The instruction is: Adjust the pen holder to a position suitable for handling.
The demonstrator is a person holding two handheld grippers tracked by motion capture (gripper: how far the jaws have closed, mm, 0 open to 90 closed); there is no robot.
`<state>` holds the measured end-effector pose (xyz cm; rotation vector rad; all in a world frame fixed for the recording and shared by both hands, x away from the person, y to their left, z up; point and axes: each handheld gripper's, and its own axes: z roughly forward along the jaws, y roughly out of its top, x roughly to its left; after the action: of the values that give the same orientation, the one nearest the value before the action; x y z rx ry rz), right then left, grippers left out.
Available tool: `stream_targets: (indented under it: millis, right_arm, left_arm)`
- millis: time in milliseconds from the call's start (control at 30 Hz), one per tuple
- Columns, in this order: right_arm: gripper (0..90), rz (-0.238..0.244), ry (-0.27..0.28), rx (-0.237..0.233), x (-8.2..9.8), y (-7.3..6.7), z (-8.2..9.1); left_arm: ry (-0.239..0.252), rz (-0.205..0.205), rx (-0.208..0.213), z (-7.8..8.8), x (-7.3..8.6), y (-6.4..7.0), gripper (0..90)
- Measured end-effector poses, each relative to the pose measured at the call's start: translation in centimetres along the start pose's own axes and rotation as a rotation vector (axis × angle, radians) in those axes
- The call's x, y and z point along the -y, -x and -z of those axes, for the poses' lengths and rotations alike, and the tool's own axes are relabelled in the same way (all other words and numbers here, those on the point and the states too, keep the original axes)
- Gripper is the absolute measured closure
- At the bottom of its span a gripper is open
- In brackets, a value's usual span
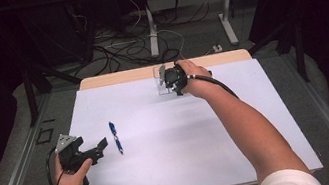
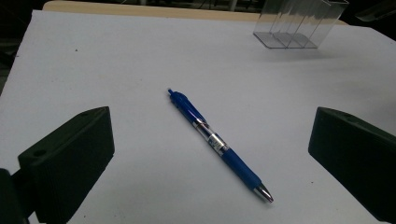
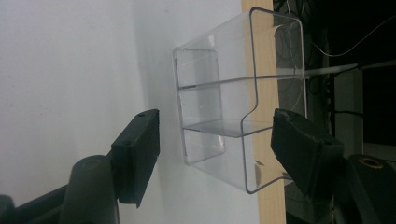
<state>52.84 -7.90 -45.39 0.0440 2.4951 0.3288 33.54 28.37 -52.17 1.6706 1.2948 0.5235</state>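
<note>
A blue retractable pen [image 1: 115, 137] lies on the white table sheet [image 1: 177, 151], left of centre. My left gripper [image 1: 101, 149] rests just left of it, open; in the left gripper view the pen [image 2: 217, 144] lies on the sheet ahead between the wide-apart jaws, untouched. At the far edge stands a clear plastic organiser box [image 1: 160, 87] with several compartments. My right gripper [image 1: 166, 78] is at it, rolled on its side. In the right gripper view the box [image 3: 219, 93] sits between the jaws of the right gripper [image 3: 217, 123], with a gap showing beside the left pad [image 3: 140, 154].
The sheet ends at a wooden table strip [image 1: 114, 77] along the far side, right behind the box. Beyond it are table legs and loose cables on the floor [image 1: 129, 47]. Metal rails run along both sides of the table.
</note>
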Motion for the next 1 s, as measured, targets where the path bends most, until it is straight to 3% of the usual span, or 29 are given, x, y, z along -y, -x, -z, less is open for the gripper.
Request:
stream_targets:
  millis: [100, 167, 233, 267, 300, 467, 533, 700, 1000]
  right_arm:
    - [31.6, -0.001, 0.025, 0.005, -0.2, 0.4, -0.4]
    - [31.7, -0.015, 0.019, 0.004, -0.4, 0.5, -0.6]
    - [31.6, 0.003, 0.000, -0.007, -0.5, 0.7, -0.9]
    - [31.6, 0.007, 0.025, 0.005, -0.4, 0.7, -1.4]
    - [31.7, 0.003, 0.000, -0.003, -0.4, 0.7, -1.4]
    - [31.6, 0.002, 0.018, 0.016, -0.2, 0.6, -2.5]
    - [31.7, 0.011, -0.036, -0.010, -0.3, 0.7, -2.5]
    - [31.7, 0.016, -0.004, -0.004, -0.2, 0.6, -3.3]
    - [33.6, 0.007, -0.026, -0.011, -0.3, 0.6, -3.8]
  left_arm:
    - [0.006, 0.011, -0.004, 0.0, 0.0, 0.0, 0.1]
    - [0.005, 0.012, -0.006, 0.1, 0.0, -0.1, 0.1]
    - [0.006, 0.011, -0.008, 0.2, 0.0, -0.2, 0.1]
    - [0.001, 0.011, -0.008, 0.2, 0.0, -0.2, 0.1]
    - [0.002, 0.013, -0.009, 0.2, 0.1, -0.3, 0.1]
    - [-0.001, 0.014, -0.014, 0.2, 0.1, -0.4, 0.1]
    - [-0.001, 0.014, -0.014, 0.3, 0.1, -0.4, 0.1]
    - [-0.004, 0.014, -0.012, 0.3, 0.1, -0.3, 0.1]
    - [0.003, 0.019, -0.013, 0.3, 0.2, -0.3, 0.1]
